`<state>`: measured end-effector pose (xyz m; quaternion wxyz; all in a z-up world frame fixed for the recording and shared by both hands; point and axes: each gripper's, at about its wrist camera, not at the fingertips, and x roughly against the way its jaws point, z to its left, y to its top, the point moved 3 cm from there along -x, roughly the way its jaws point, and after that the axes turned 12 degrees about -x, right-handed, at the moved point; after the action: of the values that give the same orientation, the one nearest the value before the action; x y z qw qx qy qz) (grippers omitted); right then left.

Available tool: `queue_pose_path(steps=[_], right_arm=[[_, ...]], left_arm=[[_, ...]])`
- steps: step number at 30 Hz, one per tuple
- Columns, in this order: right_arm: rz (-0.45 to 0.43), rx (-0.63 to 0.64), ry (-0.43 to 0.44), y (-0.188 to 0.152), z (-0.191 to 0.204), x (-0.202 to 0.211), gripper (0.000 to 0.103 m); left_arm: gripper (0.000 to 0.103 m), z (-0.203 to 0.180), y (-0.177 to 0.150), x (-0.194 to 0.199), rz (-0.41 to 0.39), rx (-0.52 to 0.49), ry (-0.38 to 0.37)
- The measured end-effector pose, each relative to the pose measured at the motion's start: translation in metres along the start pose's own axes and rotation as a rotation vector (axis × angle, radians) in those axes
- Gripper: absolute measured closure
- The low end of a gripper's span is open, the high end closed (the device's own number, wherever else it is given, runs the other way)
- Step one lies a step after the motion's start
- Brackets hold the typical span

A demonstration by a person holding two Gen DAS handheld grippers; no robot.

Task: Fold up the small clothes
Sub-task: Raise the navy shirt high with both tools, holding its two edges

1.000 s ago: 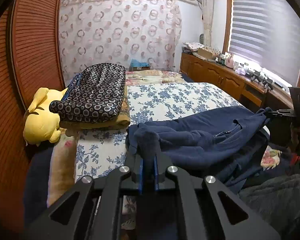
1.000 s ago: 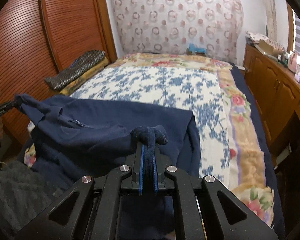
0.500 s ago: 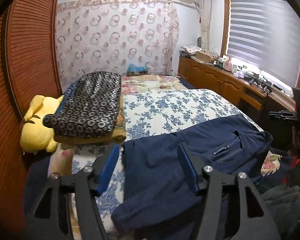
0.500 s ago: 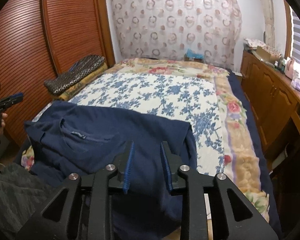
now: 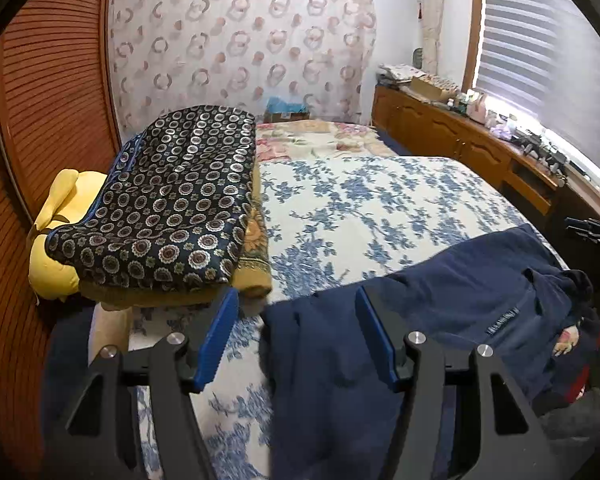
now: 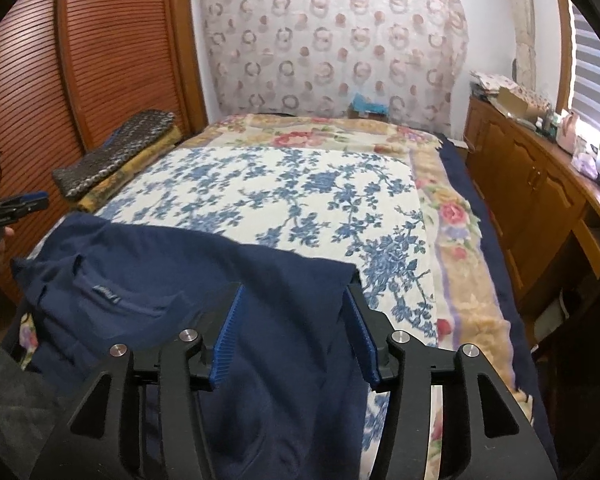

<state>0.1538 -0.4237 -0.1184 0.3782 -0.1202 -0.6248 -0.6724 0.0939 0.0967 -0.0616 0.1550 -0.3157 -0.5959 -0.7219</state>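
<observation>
A dark navy knit garment [image 6: 180,300] lies spread across the near edge of the blue-floral bed cover [image 6: 300,192] — laid out, not yet folded. The left gripper [image 5: 296,332] stands apart and empty; the right gripper [image 6: 296,328] is opening above the cloth.

You had one small woven label [image 5: 505,321] on the chest of the navy garment [image 5: 452,304], with pale lettering too small and blurred to read. It showed in the right wrist view too, equally unreadable. No other writing was legible.
</observation>
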Motion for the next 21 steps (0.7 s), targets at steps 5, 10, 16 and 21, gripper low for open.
queue_pose_path(steps=[5, 10, 16, 21], right_arm=[[0.035, -0.011, -0.011, 0.007, -0.013, -0.030, 0.046], [0.082, -0.042, -0.018, 0.010, -0.025, -0.063, 0.046], [0.123, -0.053, -0.027, 0.007, -0.030, -0.086, 0.046], [0.139, -0.052, -0.051, 0.001, -0.032, -0.098, 0.042]], left_arm=[[0.043, 0.007, -0.002, -0.026, 0.053, 0.007, -0.013], [0.043, 0.011, -0.012, -0.051, 0.130, 0.009, -0.018], [0.043, 0.010, -0.027, -0.064, 0.167, 0.027, -0.033], [0.043, 0.009, -0.035, -0.074, 0.196, 0.027, -0.037]])
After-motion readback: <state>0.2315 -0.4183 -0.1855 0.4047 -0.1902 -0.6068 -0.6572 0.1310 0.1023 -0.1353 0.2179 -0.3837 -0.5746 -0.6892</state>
